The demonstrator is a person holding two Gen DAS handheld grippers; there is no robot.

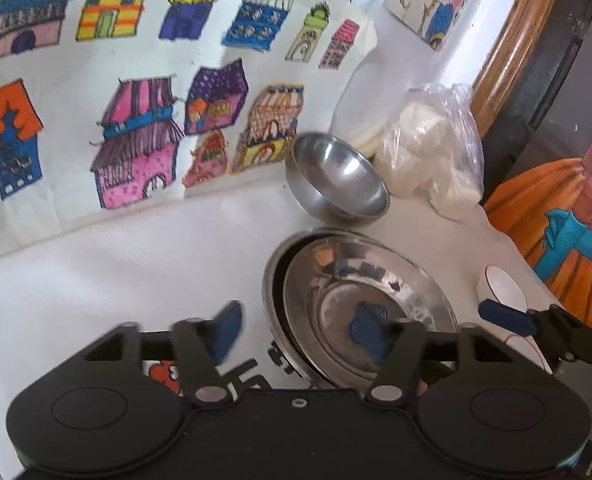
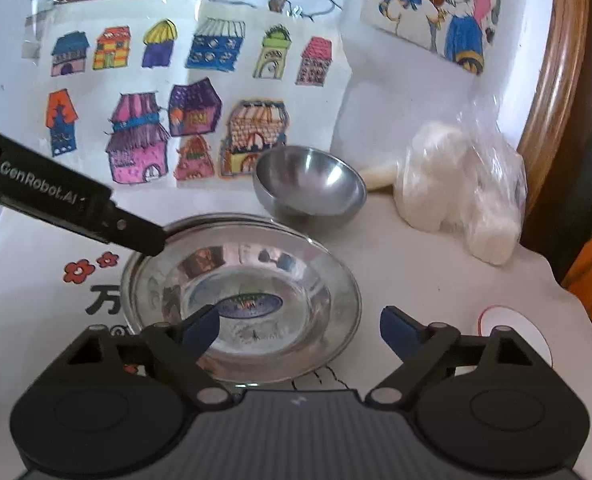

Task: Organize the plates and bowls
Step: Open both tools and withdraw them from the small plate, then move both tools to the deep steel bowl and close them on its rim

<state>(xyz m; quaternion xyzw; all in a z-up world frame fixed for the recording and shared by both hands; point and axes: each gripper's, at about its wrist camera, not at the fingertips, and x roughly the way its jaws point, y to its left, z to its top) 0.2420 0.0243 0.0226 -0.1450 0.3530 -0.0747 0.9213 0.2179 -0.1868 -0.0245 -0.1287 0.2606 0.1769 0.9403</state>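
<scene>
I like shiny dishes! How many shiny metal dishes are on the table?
3 that I can see: a small bowl at the back beside the plastic bag, and two stacked plates in front, one plate's rim peeking out underneath. More could hide below.

Both views are bright with soft, even daylight and only faint shadows. The steel plates (image 2: 256, 300) ahead of each hand-held gripper carry mirror glare, as does the steel bowl (image 1: 336, 176) beyond them. Fisheye distortion bends the wooden frame (image 2: 552, 80) at the right edge. The left hand-held gripper (image 1: 296, 330) shows motion-blurred blue fingertips (image 1: 226, 330); the house drawings (image 1: 136, 80) look soft.
</scene>
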